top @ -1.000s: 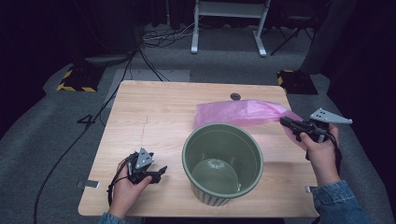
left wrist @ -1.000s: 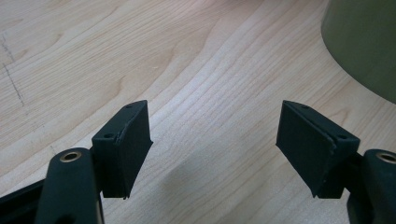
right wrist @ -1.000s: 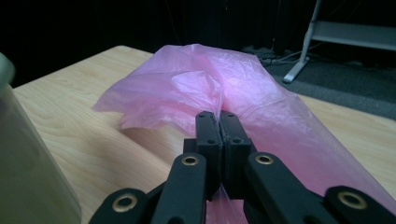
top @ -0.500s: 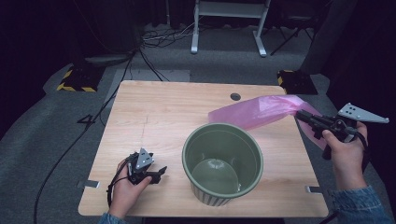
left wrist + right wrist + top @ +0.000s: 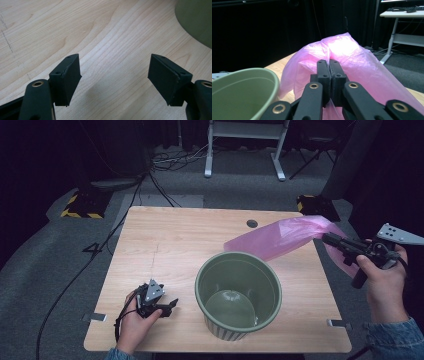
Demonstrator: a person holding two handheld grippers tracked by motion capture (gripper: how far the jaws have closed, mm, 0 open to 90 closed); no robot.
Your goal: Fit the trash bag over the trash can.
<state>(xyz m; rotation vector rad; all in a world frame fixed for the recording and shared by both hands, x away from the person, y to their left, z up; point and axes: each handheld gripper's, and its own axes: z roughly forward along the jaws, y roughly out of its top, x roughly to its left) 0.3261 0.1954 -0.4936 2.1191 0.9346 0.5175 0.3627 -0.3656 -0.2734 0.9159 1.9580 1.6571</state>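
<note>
One pink bag [image 5: 280, 237] — lengthwise toward right gripper [image 5: 330, 239] (pinched)

The high view looks forward and down from above the near edge, taking in the whole bench [image 5: 165, 245]. The left gripper view sits close over the bench, facing down past its jaws, the green bin [image 5: 197, 20] at its edge. The right gripper view looks level across the bin's [image 5: 242, 87] rim, shared with both.

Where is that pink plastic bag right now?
In the high view, the pink bag hangs at the table's right edge, pinched in the right claw, just beyond the green bucket.
</note>
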